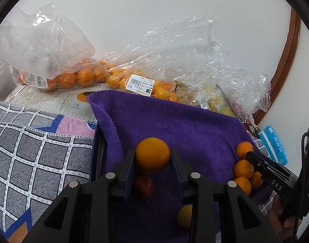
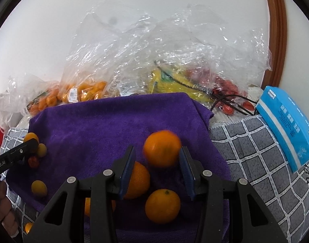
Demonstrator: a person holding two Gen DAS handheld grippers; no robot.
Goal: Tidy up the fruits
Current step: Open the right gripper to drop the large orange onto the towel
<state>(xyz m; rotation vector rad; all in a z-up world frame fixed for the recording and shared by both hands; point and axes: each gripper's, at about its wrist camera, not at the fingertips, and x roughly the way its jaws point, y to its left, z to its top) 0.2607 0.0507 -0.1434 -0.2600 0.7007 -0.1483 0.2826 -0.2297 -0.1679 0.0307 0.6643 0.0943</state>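
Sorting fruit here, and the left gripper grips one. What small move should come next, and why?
Probably ease the left gripper slightly forward and down to set its orange on bare purple towel: the gripper is shut on it, and a red fruit lies right beneath.

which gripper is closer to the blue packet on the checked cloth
Right. The blue packet lies just off the right gripper, beside the purple towel. The left gripper works at the towel's opposite side, with the right one between it and the packet.
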